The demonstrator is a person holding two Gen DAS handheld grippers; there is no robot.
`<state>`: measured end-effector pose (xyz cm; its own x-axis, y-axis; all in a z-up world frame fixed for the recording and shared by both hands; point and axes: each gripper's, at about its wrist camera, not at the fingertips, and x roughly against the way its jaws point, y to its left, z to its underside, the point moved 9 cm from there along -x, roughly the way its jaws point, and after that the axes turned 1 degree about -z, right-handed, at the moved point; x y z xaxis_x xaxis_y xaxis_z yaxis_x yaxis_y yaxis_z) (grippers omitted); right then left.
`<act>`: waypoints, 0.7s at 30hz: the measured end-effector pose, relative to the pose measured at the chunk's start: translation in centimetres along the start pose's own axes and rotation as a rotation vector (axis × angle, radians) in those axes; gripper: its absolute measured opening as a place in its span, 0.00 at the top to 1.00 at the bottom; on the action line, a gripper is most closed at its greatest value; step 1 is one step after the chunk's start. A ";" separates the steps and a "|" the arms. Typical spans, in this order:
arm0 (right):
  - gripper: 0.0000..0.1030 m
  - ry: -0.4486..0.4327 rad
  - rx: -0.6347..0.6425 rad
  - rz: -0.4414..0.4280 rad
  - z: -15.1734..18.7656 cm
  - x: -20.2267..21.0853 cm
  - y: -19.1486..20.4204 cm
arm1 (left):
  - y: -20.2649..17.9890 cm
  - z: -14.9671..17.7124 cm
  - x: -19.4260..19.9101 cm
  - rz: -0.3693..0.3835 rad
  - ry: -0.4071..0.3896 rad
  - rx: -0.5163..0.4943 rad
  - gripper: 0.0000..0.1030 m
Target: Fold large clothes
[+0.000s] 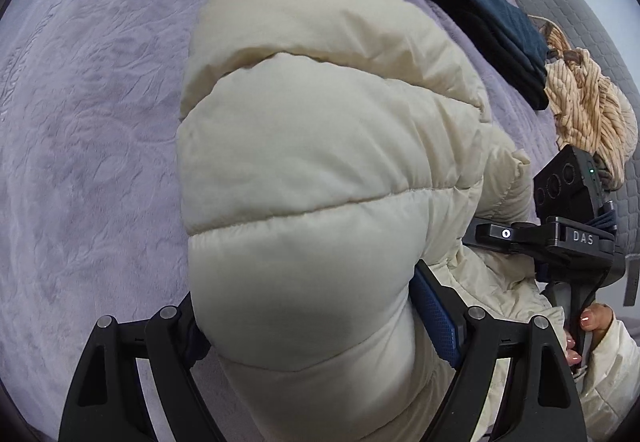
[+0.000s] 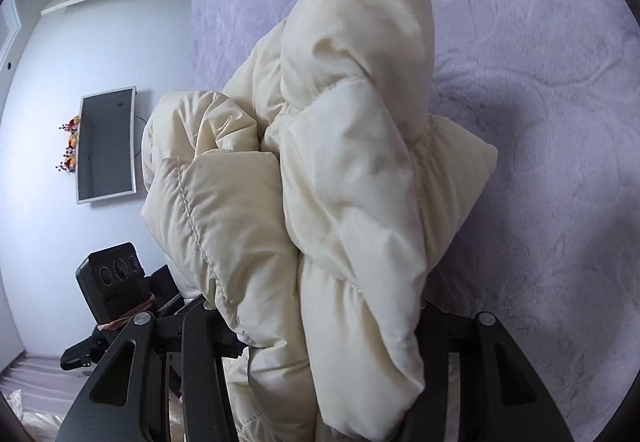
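With the left tool [image 1: 320,322] and right tool [image 2: 320,322] each clamped on the cream puffer jacket [image 1: 320,170] – held above the bed [image 1: 88,122] – keep both grips level while lowering it flat.

You can read just one marking: the white letters "DAS" on the black body of your right gripper [image 1: 472,238], seen from the left wrist camera.
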<state>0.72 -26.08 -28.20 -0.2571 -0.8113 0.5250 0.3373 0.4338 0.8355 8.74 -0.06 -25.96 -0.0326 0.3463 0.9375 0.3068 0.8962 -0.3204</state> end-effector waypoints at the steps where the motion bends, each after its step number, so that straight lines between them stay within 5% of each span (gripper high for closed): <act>1: 0.48 0.002 0.001 0.020 0.1 -0.3 0.0 | 0.3 0.4 -0.4 -0.003 -0.001 0.004 0.16; 10: 0.41 -0.040 0.023 0.247 0.2 2.4 0.4 | -0.9 0.3 -1.8 -0.045 -0.017 -0.024 0.12; 21: 0.41 -0.170 -0.094 0.294 4.9 6.8 -0.7 | -2.6 -0.7 -2.7 -0.061 -0.014 -0.032 0.08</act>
<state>-5.73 -29.95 -24.37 -0.2807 -0.5770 0.7670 0.4993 0.5947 0.6301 8.75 -3.49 -27.53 -0.0655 0.2952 0.9532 0.3345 0.9065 -0.2577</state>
